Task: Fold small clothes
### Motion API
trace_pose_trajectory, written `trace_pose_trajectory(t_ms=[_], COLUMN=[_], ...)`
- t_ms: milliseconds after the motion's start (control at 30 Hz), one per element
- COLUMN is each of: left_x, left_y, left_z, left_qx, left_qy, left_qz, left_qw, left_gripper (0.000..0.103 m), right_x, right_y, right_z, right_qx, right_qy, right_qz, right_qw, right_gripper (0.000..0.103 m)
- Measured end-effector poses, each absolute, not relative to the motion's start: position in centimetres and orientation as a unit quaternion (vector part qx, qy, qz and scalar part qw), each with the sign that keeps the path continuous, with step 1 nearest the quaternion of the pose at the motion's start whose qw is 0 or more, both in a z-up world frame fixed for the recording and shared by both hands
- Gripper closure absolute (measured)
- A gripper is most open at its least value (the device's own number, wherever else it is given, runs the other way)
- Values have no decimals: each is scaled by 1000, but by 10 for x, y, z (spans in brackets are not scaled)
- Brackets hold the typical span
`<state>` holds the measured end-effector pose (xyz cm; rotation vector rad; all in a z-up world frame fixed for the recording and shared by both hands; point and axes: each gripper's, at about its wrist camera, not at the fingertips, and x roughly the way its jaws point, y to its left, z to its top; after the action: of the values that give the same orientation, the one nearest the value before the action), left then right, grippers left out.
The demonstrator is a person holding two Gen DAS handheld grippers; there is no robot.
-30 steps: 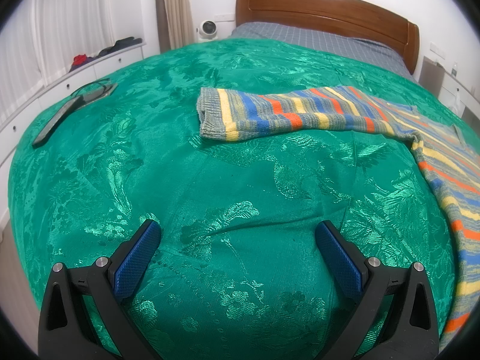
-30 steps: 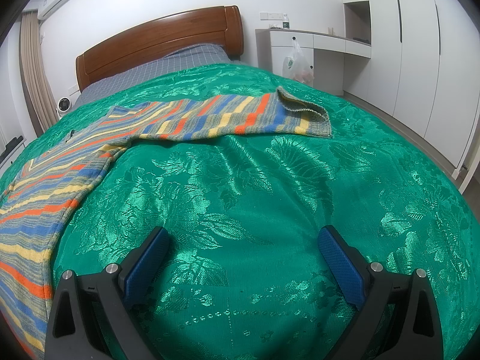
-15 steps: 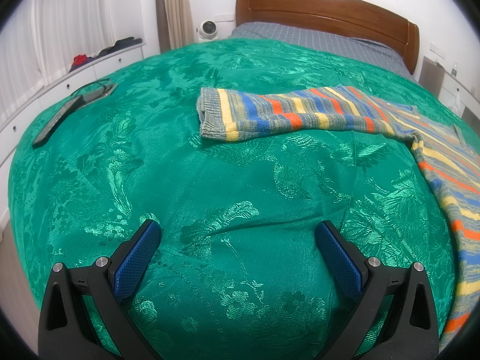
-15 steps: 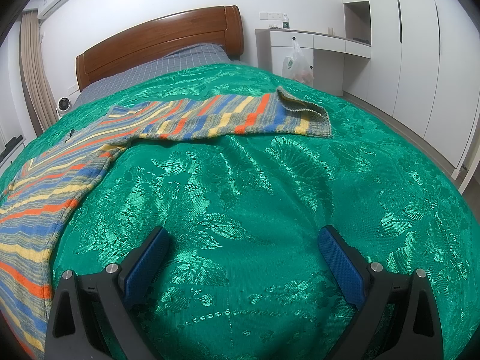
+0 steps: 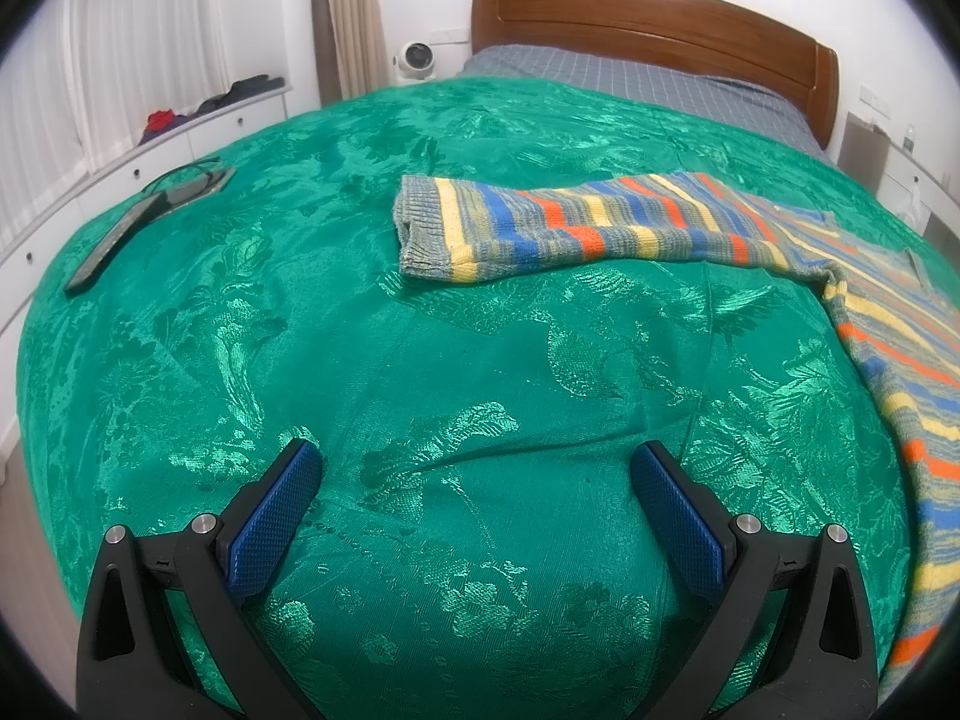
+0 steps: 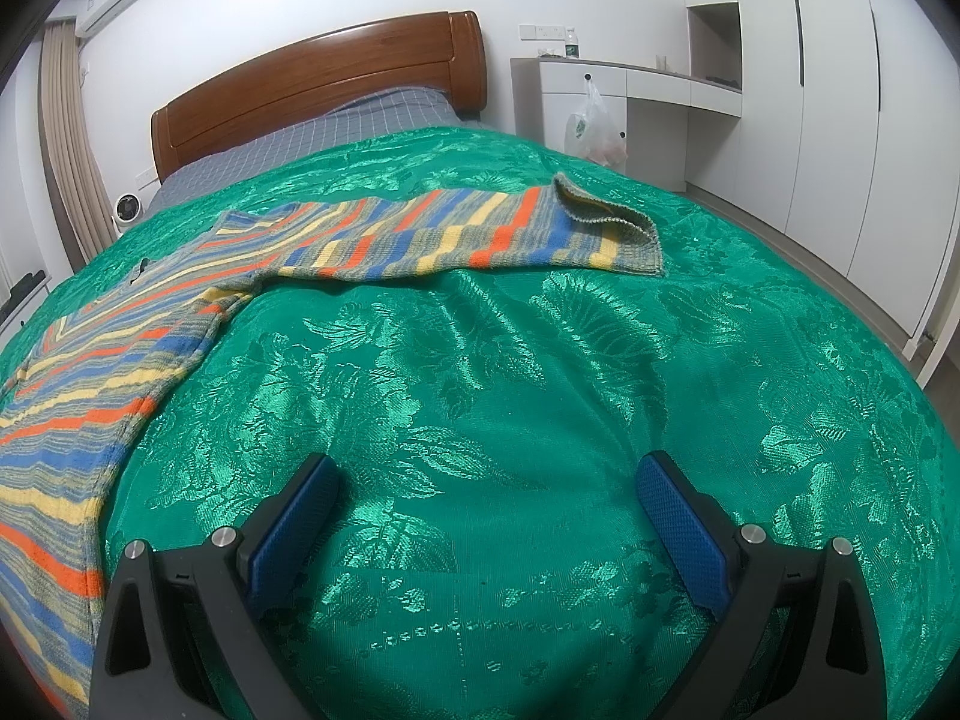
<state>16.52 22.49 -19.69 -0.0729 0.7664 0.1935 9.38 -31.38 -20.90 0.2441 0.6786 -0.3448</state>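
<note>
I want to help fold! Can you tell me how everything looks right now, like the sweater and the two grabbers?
striped sweater: spread flat on the bed, not folded yet.
right sleeve cuff: one corner flipped over.
left gripper: open, holding nothing.
right gripper: open, holding nothing.
green bedspread: a little wrinkled.

The bedspread (image 5: 480,360) is showing a glossy emerald green with a woven floral and leaf pattern; the sweater (image 5: 600,228) is running in stripes of blue, orange, yellow and grey-green, its cuff (image 6: 624,240) edged in plain grey-green rib; the headboard (image 6: 324,84) is glowing reddish brown; the sheet (image 5: 630,81) is wearing a grey-blue check; the 2 pads (image 5: 270,516) of the left gripper (image 5: 477,510) are showing textured blue on black frames, as are those of the right gripper (image 6: 489,516); the wardrobe (image 6: 840,90) is looking white.
</note>
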Motion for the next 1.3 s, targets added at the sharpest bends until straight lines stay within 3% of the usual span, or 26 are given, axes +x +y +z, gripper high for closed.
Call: trace_pose_trajectory(t_ms=[1300], left_x=[170], left_y=[228], left_z=[-191], left_qx=[-42], left_qy=[389], left_qz=[82], left_qw=[916], left_gripper=[0], right_x=[95], right_y=[-312], right_z=[-209], right_qx=[115], right_qy=[335], right_qz=[-171], right_qw=[919], right_gripper=[4])
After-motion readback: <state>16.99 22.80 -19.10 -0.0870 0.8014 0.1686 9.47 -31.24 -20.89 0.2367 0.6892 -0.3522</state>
